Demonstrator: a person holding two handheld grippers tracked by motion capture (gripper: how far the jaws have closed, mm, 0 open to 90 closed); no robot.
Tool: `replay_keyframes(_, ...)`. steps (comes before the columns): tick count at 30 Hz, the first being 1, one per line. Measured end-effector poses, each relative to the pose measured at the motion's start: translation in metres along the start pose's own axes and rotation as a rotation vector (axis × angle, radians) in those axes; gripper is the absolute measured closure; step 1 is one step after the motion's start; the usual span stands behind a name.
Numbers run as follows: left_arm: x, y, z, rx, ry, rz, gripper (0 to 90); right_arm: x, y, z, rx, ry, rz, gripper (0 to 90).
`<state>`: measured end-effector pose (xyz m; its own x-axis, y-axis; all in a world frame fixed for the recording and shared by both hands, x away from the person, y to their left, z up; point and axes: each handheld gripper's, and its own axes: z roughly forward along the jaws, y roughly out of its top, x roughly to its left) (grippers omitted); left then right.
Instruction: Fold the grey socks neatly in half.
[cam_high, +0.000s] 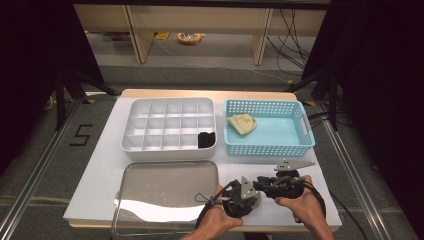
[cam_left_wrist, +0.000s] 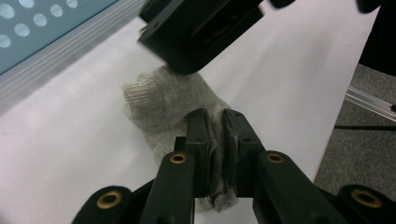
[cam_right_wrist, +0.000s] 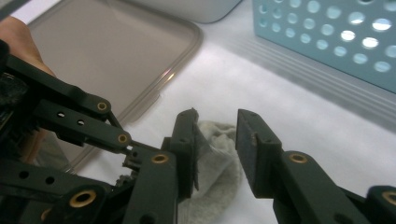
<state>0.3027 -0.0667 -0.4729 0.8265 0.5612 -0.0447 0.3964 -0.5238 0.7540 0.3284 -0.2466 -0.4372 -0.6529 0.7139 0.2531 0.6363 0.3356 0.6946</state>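
Left gripper (cam_left_wrist: 215, 140) pinches grey knit sock (cam_left_wrist: 163, 100) on white table (cam_left_wrist: 60, 158); right gripper (cam_right_wrist: 215, 151) jaws spread around it (blue basket (cam_right_wrist: 327, 37) just beyond).

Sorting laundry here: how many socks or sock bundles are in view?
3: a grey sock in the left gripper, a beige one in the blue basket, a black one in the divided tray.
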Motion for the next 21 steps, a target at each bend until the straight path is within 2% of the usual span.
replay_keyframes(1,0.0,0.0,0.0,-0.002,-0.001,0.0,80.7,0.001,0.002,0.003,0.014,-0.021,-0.019,68.7)
replay_keyframes(3,0.0,0.0,0.0,-0.007,-0.009,-0.013,80.5,0.0,0.003,0.006,0.039,-0.021,-0.015,68.0)
replay_keyframes(4,0.0,0.0,0.0,-0.01,-0.012,-0.026,80.4,-0.003,0.003,0.01,0.04,-0.028,-0.036,68.1)
replay_keyframes(5,0.002,0.0,-0.001,0.001,-0.01,-0.014,80.0,-0.004,0.002,0.012,0.057,-0.032,-0.037,69.6)
replay_keyframes(6,0.002,0.0,-0.002,-0.009,-0.019,-0.038,79.3,-0.004,0.001,0.013,0.07,-0.046,-0.046,70.8)
replay_keyframes(9,0.001,-0.002,-0.01,-0.028,-0.038,-0.044,76.4,-0.009,-0.003,0.018,0.094,-0.053,-0.025,74.6)
replay_keyframes(11,0.001,-0.005,-0.018,-0.043,-0.053,-0.045,76.4,-0.013,-0.005,0.02,0.092,-0.05,-0.027,75.0)
replay_keyframes(13,0.001,-0.008,-0.022,-0.041,-0.049,-0.035,76.5,-0.013,-0.005,0.02,0.095,-0.045,-0.017,75.1)
replay_keyframes(16,0.002,-0.009,-0.017,-0.018,-0.066,-0.028,77.5,-0.014,-0.005,0.02,0.093,-0.046,-0.016,74.0)
replay_keyframes(17,0.0,-0.009,-0.015,-0.019,-0.057,-0.045,78.0,-0.013,-0.005,0.02,0.094,-0.051,-0.012,72.4)
replay_keyframes(18,-0.002,-0.009,-0.014,-0.022,-0.073,-0.044,78.4,-0.012,-0.004,0.02,0.092,-0.059,-0.003,71.1)
replay_keyframes(19,-0.003,-0.009,-0.013,-0.02,-0.062,-0.031,78.8,-0.012,-0.003,0.017,0.11,-0.063,-0.006,68.4)
replay_keyframes(20,-0.004,-0.009,-0.013,-0.011,-0.063,-0.014,79.0,-0.01,-0.003,0.017,0.109,-0.046,0.022,65.7)
replay_keyframes(21,-0.005,-0.009,-0.012,-0.005,-0.066,-0.023,79.1,-0.011,-0.002,0.018,0.074,-0.055,0.009,62.8)
